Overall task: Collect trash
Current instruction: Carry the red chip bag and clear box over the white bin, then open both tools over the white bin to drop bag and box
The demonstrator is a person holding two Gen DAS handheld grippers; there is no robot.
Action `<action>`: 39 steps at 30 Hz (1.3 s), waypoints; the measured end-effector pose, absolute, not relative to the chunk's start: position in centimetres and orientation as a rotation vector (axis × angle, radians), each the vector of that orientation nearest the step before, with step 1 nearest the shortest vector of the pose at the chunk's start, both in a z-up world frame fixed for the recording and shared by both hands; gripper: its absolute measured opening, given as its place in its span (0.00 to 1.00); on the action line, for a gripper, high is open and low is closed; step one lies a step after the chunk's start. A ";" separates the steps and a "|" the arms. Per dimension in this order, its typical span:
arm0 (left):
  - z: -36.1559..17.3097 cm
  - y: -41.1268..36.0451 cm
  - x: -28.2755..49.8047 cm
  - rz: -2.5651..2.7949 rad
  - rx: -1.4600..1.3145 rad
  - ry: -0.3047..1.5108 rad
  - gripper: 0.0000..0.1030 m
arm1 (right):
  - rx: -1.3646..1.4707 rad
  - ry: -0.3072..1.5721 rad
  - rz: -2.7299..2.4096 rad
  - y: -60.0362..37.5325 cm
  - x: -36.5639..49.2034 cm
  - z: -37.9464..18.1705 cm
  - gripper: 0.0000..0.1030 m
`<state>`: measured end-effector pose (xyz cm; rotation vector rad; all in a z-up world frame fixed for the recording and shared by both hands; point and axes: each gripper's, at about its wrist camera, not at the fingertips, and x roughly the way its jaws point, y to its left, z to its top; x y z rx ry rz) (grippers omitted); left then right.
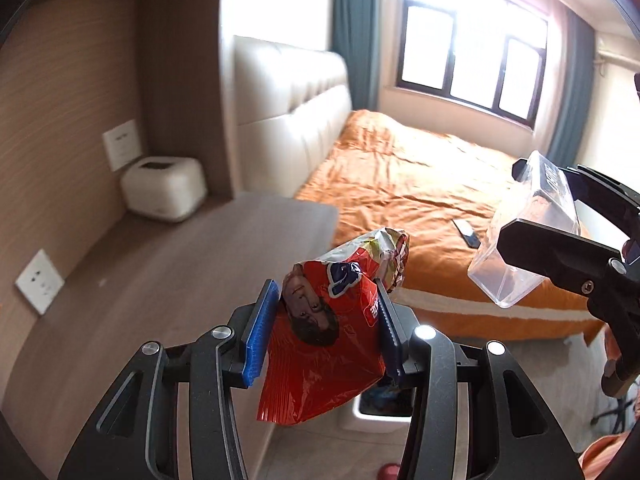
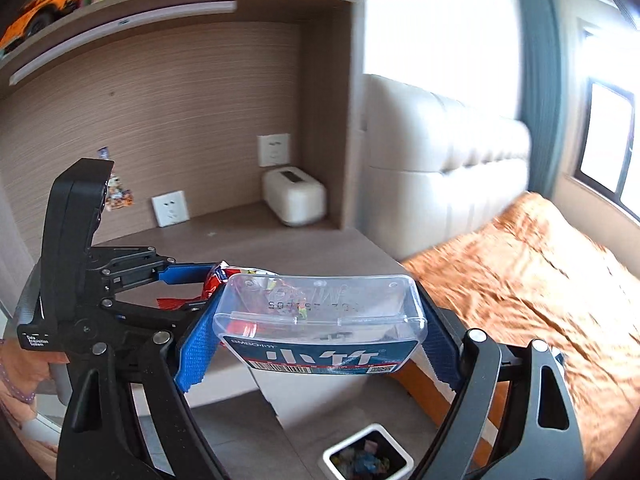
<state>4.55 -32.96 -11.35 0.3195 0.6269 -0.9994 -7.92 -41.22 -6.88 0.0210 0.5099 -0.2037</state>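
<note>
My left gripper [image 1: 324, 332] is shut on a crumpled red snack bag [image 1: 332, 320], pinched between its blue pads with the bag's end hanging below. To its right, my right gripper [image 1: 520, 200] is shut on a clear plastic box [image 1: 524, 240]. In the right wrist view the box [image 2: 320, 316] with its blue label spans the wide-set pads of the right gripper [image 2: 318, 344]. The left gripper [image 2: 196, 290] shows there at the left, with the red bag [image 2: 216, 280] in it. A white bin [image 2: 366, 456] with colourful wrappers inside stands on the floor below both grippers, partly hidden behind the bag in the left wrist view [image 1: 376, 412].
A wooden desk [image 1: 200, 264] runs along the left, with a white tissue box [image 1: 164, 188] in its corner and wall sockets [image 1: 40, 280]. A bed with an orange cover [image 1: 408, 172] and a remote [image 1: 466, 234] lies to the right. A shelf above holds an orange toy car [image 2: 40, 12].
</note>
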 end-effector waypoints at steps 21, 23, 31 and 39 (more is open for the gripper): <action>-24.0 -44.9 -2.7 -1.192 0.510 0.750 0.45 | 0.287 0.609 -0.436 -53.3 -15.0 -17.0 0.84; -26.2 -45.8 -2.4 -1.200 0.530 0.764 0.45 | 0.301 0.623 -0.444 -54.1 -14.2 -18.7 0.84; -37.5 -49.1 -1.5 -1.247 0.599 0.860 0.45 | 0.413 0.703 -0.437 -57.4 -10.7 -30.0 0.84; -48.5 -51.1 -0.7 -1.323 0.603 0.980 0.64 | 0.527 0.799 -0.404 -60.7 -8.4 -41.5 0.85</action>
